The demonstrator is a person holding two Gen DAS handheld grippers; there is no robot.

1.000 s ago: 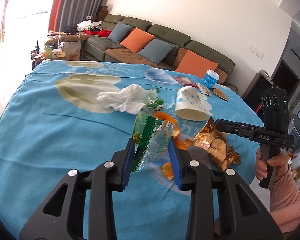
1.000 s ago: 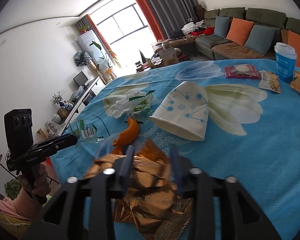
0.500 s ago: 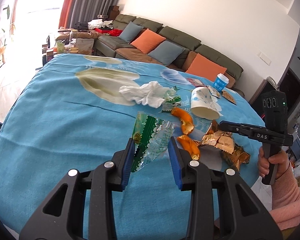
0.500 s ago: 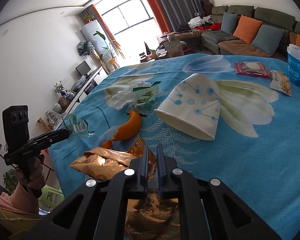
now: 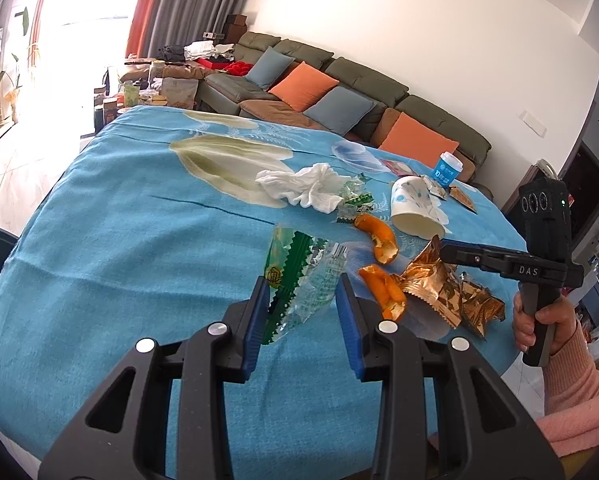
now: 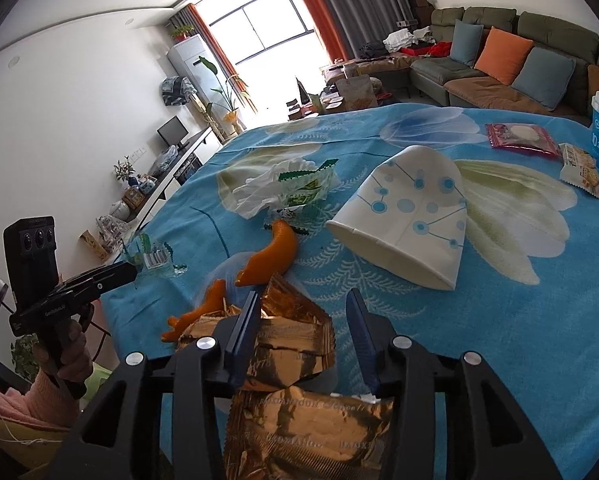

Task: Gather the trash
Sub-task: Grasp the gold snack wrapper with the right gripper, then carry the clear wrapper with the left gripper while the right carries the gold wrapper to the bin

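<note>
The left tongs point(image 5: 302, 300) grip a green-and-clear wrapper point(image 5: 299, 276), lifted above the near edge of the counter point(image 5: 111, 264). The right tongs point(image 6: 302, 320) are opening over the gold foil wrappers point(image 6: 295, 344), which lie between the jaws, not gripped. Still to collect: orange peels point(image 5: 379, 236), crumpled tissue point(image 5: 303, 186), a second green wrapper point(image 6: 305, 186) and the tipped paper cup point(image 6: 411, 212), mid-counter. No bin is visible; the task appears to be at an early stage.

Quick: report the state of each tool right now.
Left tool: closed, holding the green-and-clear wrapper.
Right tool: jaws opening, gripping nothing; the gold wrapper lies between them.
</note>
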